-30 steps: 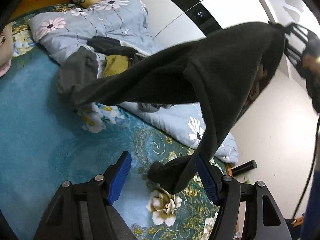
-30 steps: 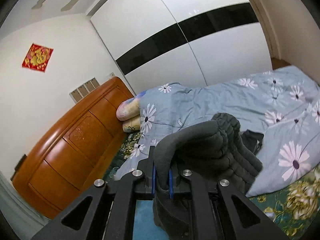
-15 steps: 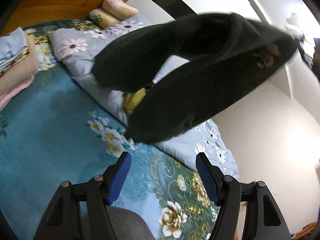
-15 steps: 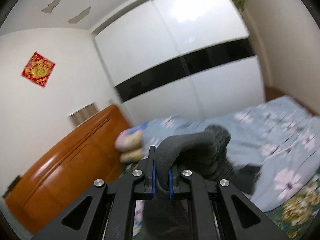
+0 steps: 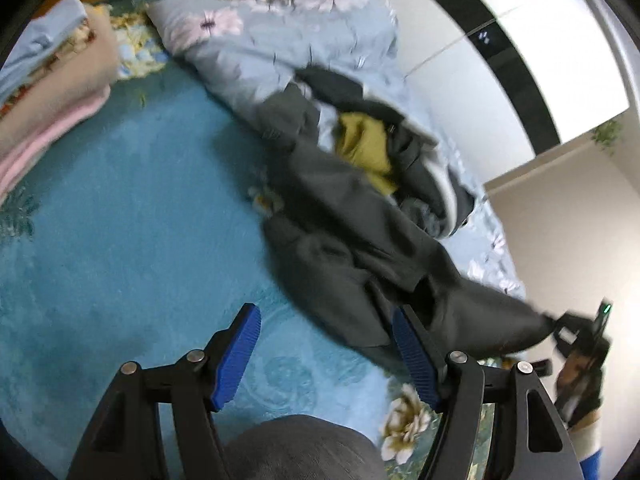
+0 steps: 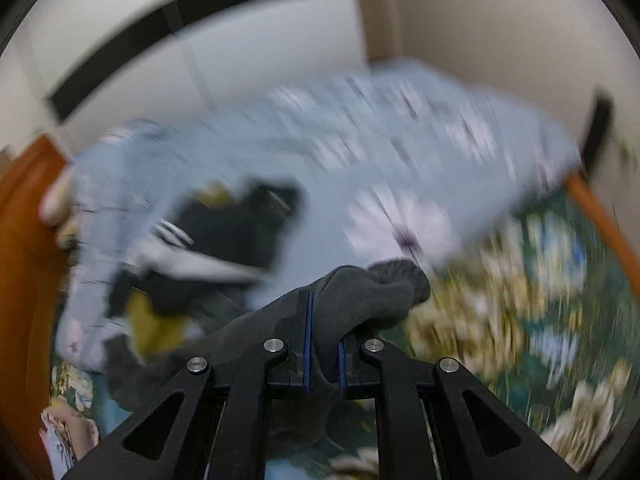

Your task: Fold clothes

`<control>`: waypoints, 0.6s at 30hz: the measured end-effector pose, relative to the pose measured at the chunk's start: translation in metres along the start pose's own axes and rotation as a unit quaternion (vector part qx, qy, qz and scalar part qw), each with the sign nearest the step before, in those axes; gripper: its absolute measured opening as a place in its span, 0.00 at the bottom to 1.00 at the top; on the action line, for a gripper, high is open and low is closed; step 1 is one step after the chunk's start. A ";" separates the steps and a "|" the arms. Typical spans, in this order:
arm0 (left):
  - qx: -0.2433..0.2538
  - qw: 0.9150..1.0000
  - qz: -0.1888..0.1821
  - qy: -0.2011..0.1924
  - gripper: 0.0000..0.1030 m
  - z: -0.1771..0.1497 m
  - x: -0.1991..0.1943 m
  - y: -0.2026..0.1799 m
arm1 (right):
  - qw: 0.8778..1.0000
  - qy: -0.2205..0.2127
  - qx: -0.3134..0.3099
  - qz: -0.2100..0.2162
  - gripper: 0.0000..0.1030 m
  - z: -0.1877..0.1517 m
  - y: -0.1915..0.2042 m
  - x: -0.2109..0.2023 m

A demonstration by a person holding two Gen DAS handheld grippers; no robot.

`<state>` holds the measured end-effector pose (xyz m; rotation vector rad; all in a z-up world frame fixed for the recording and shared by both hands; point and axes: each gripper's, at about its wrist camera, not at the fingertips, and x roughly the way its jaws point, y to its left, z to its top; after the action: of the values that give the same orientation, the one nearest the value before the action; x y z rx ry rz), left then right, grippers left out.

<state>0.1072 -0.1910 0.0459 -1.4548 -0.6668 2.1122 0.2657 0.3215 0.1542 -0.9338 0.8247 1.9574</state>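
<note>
On the teal floral bedspread [image 5: 132,216], the right gripper [image 6: 322,354] clamped the dark grey fleece garment [image 5: 360,248]; the left gripper [image 5: 326,354], open and empty, needed a far corner for spreading.

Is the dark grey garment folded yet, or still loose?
Still loose. The garment lies rumpled and stretched across the bedspread, one end pinched in the right gripper; no neat fold shows.

Dark garment [image 5: 352,240] — matt fleecy cloth; bedspread [image 5: 120,220] — teal, plush.
</note>
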 end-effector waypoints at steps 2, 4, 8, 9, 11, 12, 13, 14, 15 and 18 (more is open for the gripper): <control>0.000 1.000 0.013 0.022 0.70 0.005 0.022 0.004 | 0.999 0.025 0.023 -0.013 0.09 -0.015 -0.039 0.023; -0.004 0.999 0.026 0.045 0.70 0.012 0.042 0.010 | 0.999 0.038 0.031 -0.011 0.09 -0.029 -0.065 0.039; -0.024 0.995 0.048 0.084 0.70 0.027 0.085 0.020 | 0.998 0.054 0.035 0.000 0.10 -0.047 -0.098 0.052; -0.029 0.994 0.046 0.093 0.70 0.031 0.095 0.020 | 0.998 0.056 0.034 0.003 0.10 -0.050 -0.100 0.051; -0.042 0.992 0.040 0.112 0.69 0.037 0.120 0.022 | 0.998 0.057 0.033 0.010 0.10 -0.056 -0.104 0.050; -0.049 0.991 0.041 0.116 0.69 0.039 0.129 0.023 | 0.998 0.058 0.035 0.015 0.11 -0.058 -0.106 0.050; -0.057 0.990 0.040 0.124 0.69 0.041 0.137 0.025 | 0.997 0.059 0.039 0.022 0.11 -0.060 -0.109 0.048; -0.073 0.988 0.024 0.135 0.67 0.043 0.145 0.027 | 0.997 0.059 0.043 0.027 0.11 -0.061 -0.110 0.047; -0.086 0.987 0.012 0.137 0.66 0.045 0.149 0.029 | 0.997 0.059 0.042 0.030 0.11 -0.062 -0.109 0.044; -0.119 0.985 -0.008 0.128 0.64 0.051 0.157 0.035 | 0.997 0.060 0.034 0.033 0.11 -0.065 -0.107 0.041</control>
<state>0.0058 -0.1235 -0.0714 -1.8053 -0.8474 1.8373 0.3609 0.3350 0.0642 -1.0029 0.9955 1.9305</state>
